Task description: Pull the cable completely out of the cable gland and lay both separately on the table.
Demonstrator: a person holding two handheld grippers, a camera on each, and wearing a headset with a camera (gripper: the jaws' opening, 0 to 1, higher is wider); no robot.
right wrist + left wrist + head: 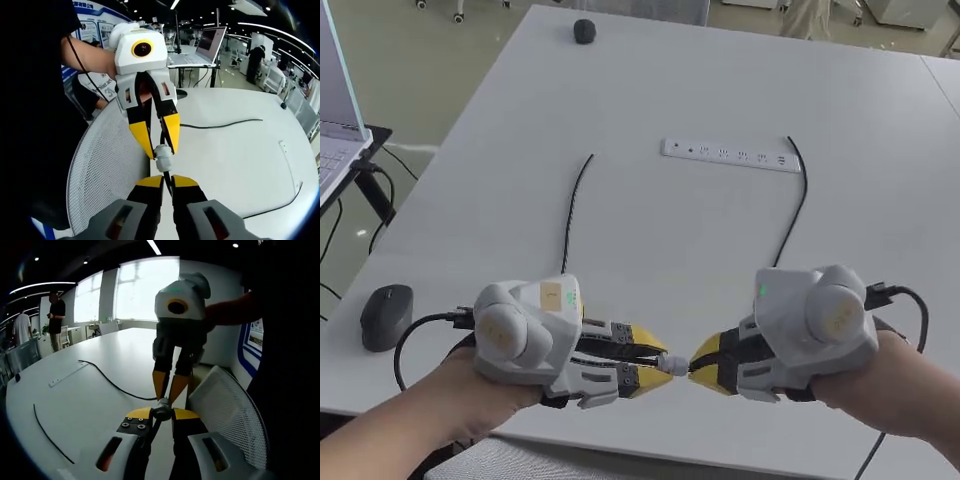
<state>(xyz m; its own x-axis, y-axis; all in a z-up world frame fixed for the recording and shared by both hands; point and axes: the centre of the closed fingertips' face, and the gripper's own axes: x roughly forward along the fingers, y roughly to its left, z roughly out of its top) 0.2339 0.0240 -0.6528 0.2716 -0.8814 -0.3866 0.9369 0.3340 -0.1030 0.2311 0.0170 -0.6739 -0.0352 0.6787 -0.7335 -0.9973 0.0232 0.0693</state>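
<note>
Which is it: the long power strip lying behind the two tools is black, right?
No. The head view shows the long plastic power strip is white, not black; it does lie on the white table behind the left tool and right tool.

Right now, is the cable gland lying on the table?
No, the cable gland is held aloft between the left gripper and right gripper.

**Off-task items at the bench**

White surface [720, 240] carries a white power strip [725, 154] past its middle. The strip's black cord [800, 200] trails from its right end toward the near edge. Dark mouse [387, 316] near left edge. Small dark round object [583, 31] at far end. Open laptop [332, 120] off the left side. White mesh chair back [105, 165] at near edge.
</note>
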